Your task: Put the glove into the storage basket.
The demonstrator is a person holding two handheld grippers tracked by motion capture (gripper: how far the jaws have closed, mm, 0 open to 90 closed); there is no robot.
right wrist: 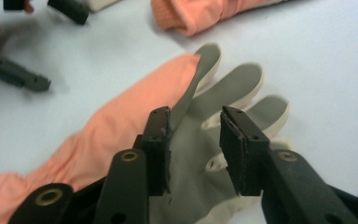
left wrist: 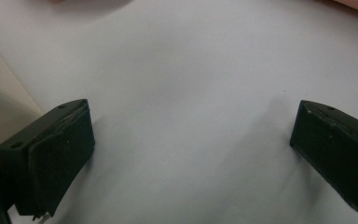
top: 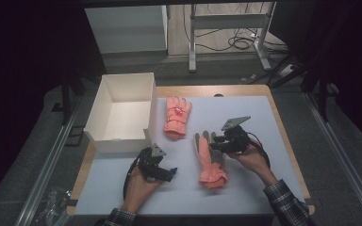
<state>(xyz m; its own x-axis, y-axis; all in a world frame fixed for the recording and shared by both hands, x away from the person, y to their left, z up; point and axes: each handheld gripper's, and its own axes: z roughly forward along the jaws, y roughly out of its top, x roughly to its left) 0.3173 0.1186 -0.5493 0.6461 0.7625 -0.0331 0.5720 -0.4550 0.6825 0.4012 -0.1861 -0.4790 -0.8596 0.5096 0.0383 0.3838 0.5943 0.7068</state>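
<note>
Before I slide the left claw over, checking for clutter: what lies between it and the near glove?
Nothing: bare white table cover separates the left claw from the near glove in the high view.

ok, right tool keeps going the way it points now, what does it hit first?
Probably the grey fingers of the near glove: the right tool stands open just over its palm, aimed along them. Depth is unclear, so it may skim above.

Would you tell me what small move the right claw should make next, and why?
Probably lower it slightly and close on the near glove. The right claw is open, its jaws either side of the glove's grey palm without pressing it. The white box, where it may belong, stands open to the left.
</note>
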